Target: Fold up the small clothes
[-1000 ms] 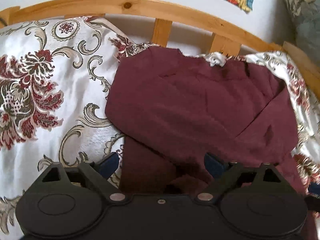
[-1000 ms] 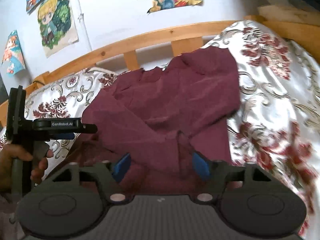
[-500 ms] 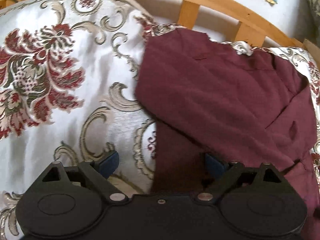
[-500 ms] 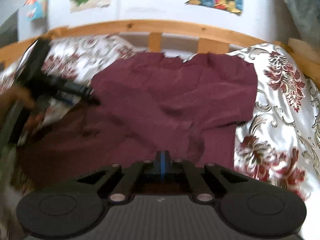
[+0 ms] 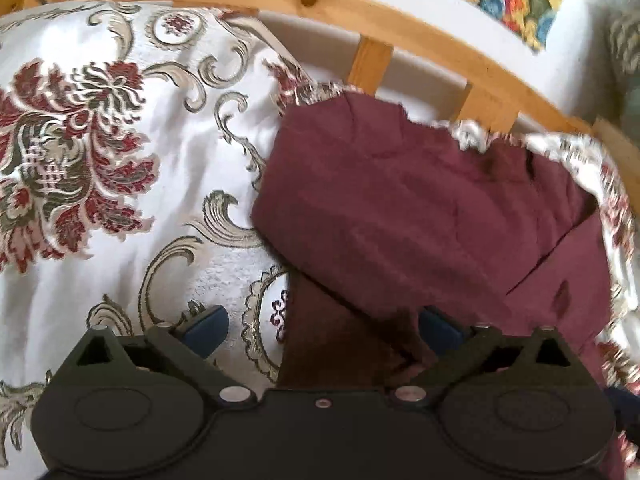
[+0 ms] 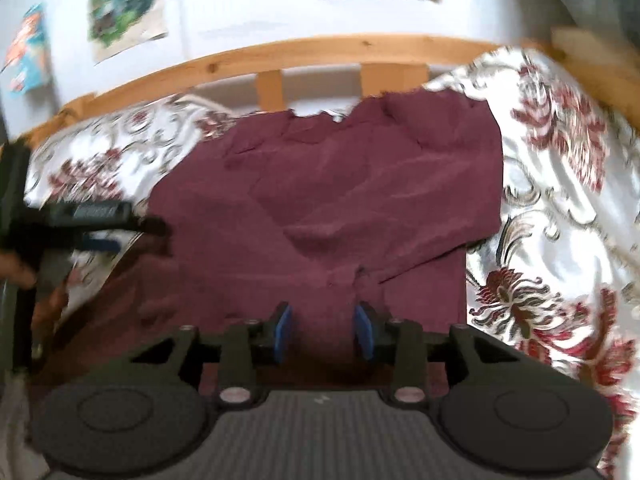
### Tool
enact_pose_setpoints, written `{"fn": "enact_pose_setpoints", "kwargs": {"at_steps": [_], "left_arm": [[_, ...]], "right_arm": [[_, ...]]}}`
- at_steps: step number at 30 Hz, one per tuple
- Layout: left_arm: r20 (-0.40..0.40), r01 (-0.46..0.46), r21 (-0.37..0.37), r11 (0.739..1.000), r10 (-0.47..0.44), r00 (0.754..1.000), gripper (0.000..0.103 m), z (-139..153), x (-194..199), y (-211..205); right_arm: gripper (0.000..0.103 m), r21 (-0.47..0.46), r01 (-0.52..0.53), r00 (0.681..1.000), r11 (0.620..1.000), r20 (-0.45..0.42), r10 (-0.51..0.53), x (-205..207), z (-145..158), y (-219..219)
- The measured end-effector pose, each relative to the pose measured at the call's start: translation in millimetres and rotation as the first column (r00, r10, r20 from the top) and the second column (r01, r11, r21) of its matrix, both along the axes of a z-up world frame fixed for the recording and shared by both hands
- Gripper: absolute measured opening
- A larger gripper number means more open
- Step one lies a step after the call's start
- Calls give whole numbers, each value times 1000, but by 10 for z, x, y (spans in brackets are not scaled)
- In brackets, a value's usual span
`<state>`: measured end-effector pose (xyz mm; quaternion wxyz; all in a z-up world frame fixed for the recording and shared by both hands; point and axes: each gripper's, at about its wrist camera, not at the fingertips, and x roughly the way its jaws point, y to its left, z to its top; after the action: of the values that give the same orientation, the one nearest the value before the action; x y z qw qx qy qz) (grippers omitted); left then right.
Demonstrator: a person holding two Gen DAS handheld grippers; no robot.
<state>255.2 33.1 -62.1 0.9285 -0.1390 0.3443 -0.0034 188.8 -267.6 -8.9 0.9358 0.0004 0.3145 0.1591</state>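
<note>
Garment: a maroon garment [image 6: 328,208] lies spread on the floral bedspread [image 6: 560,200], its far edge ragged against the wooden bed rail [image 6: 320,54]. A sleeve is folded diagonally across the body.
Garment's left edge: in the left wrist view the maroon garment [image 5: 420,216] ends in a straight side and a rounded near-left corner; a darker, narrower strip runs from under it toward the camera.
Garment's right edge: straight, dropping from the far right corner down to the near hem.
Left gripper [image 5: 320,326]: jaws opening, spread very wide. The left pad sits over bare bedspread, the right pad over the maroon cloth; the strip's left edge lies between them, not pinched.
Right gripper [image 6: 323,330]: jaws opening, a moderate gap between the blue pads, which hover over the garment's near hem; nothing is clamped.
Open room, left: a broad stretch of bedspread [image 5: 120,160] lies free beside the garment.
Open room, right: bare bedspread reaches to the bed's right side.
Far limit: the rail and the white wall [image 6: 260,12] with posters close off the far side.
Other tool: the left gripper [image 6: 104,216] shows blurred at the garment's left edge.
</note>
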Motion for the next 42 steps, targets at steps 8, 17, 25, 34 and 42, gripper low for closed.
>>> {"fn": "enact_pose_setpoints", "kwargs": {"at_steps": [8, 17, 25, 34, 42], "left_arm": [[-38, 24, 65, 998, -21, 999, 101, -68, 43, -33], [-45, 27, 31, 999, -26, 999, 102, -30, -10, -44], [-60, 125, 169, 978, -116, 991, 102, -57, -66, -366], [-125, 150, 219, 964, -125, 984, 102, -68, -59, -392], [-186, 126, 142, 982, -98, 978, 102, 204, -162, -90]], "right_arm": [[7, -80, -95, 992, 992, 74, 101, -259, 19, 93], [10, -148, -133, 991, 980, -25, 131, -735, -97, 144], [40, -61, -35, 997, 997, 67, 39, -615, 172, 10], [40, -194, -56, 998, 979, -25, 52, -354, -219, 217], [84, -133, -86, 995, 987, 36, 92, -740, 12, -3]]}}
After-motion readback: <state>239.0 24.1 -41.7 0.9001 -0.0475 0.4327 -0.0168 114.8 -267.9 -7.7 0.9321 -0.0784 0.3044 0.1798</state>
